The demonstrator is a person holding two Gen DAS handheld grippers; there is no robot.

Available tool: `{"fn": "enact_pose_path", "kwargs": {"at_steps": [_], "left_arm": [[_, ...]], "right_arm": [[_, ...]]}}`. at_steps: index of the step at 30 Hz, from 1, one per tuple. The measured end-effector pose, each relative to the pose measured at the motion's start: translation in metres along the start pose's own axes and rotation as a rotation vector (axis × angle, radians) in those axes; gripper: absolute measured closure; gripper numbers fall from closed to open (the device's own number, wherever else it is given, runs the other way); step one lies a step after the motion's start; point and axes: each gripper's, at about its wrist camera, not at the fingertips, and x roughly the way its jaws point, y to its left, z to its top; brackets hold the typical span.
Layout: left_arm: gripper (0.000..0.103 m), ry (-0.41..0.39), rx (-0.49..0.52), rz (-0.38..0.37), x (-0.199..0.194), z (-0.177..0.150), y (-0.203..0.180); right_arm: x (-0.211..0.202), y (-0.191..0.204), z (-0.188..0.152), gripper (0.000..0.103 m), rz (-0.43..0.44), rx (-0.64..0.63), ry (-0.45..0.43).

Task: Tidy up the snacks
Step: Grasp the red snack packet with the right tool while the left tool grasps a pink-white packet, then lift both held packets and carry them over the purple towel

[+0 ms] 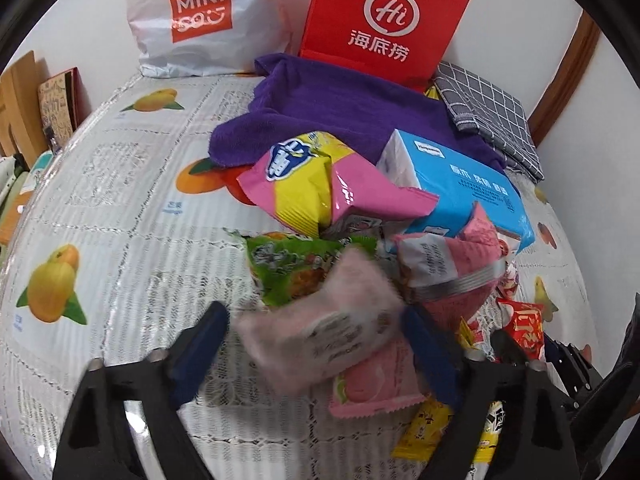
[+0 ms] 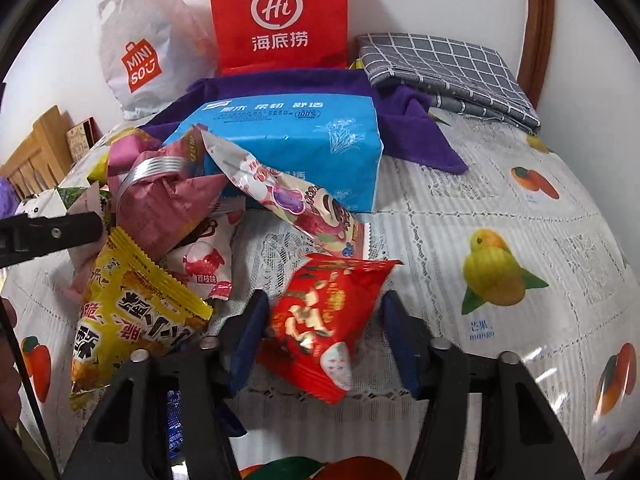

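A heap of snack packets lies on the fruit-print tablecloth (image 1: pixel 100 208). In the left wrist view my left gripper (image 1: pixel 316 336) is open, with a blurred pale pink packet (image 1: pixel 324 324) between its blue fingers, touching neither. A green packet (image 1: pixel 296 272) and a pink-yellow bag (image 1: pixel 316 184) lie beyond. In the right wrist view my right gripper (image 2: pixel 324 328) is open around a red packet (image 2: pixel 320 320) that lies on the cloth. A yellow packet (image 2: pixel 132 316) lies to its left. Part of the left gripper (image 2: pixel 48 232) shows at the left edge.
A blue tissue pack (image 2: pixel 296 148) sits on a purple towel (image 1: pixel 332 108). A red paper bag (image 2: pixel 280 16) and a white Miniso bag (image 1: pixel 200 20) stand at the wall. A grey checked cloth (image 2: pixel 444 72) lies at the back right. Bare tablecloth (image 2: pixel 500 220) stretches right.
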Motion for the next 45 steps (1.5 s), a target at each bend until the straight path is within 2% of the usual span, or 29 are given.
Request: {"fn": "enact_pose_path", "kwargs": {"at_steps": [3,6,15,18,22,24,26,29,33,39,45], "left_arm": [[0.045,-0.001,-0.025,-0.032,-0.004,0.0,0.003],[0.056,-0.006,-0.01,-0.041,-0.011,-0.001,0.003],[0.077,-0.022,0.027,-0.046,-0.033,-0.007,0.003],[0.078,-0.026,0.05,-0.027,-0.04,-0.014,0.002],[0.078,-0.005,0.046,-0.044,-0.04,-0.019,0.006],[0.074,0.032,0.045,-0.055,-0.03,-0.021,0.007],[0.069,0.02,0.043,-0.049,-0.026,-0.025,0.009],[0.071,0.022,0.037,-0.047,-0.02,-0.027,0.011],[0.081,0.024,0.044,-0.066,-0.018,-0.026,0.01],[0.082,-0.009,0.079,-0.034,-0.039,-0.024,0.005],[0.082,-0.029,0.085,-0.072,-0.062,-0.017,-0.001]], "right_arm": [[-0.001,-0.003,0.001,0.061,0.006,-0.011,0.006],[-0.005,-0.005,0.001,0.061,0.02,-0.013,0.017],[-0.029,-0.011,0.001,0.064,0.048,0.002,-0.002],[-0.04,-0.012,0.002,0.064,0.048,-0.001,-0.026],[-0.052,-0.013,0.002,0.064,0.048,-0.003,-0.046],[-0.054,-0.013,0.002,0.064,0.049,-0.003,-0.048],[-0.054,-0.013,0.001,0.064,0.048,-0.005,-0.039],[-0.055,-0.013,-0.002,0.064,0.047,-0.008,-0.036],[-0.058,-0.014,-0.002,0.064,0.039,-0.013,-0.037],[-0.068,-0.016,-0.002,0.064,0.034,-0.018,-0.062],[-0.079,-0.014,0.002,0.064,0.051,-0.021,-0.072]]}}
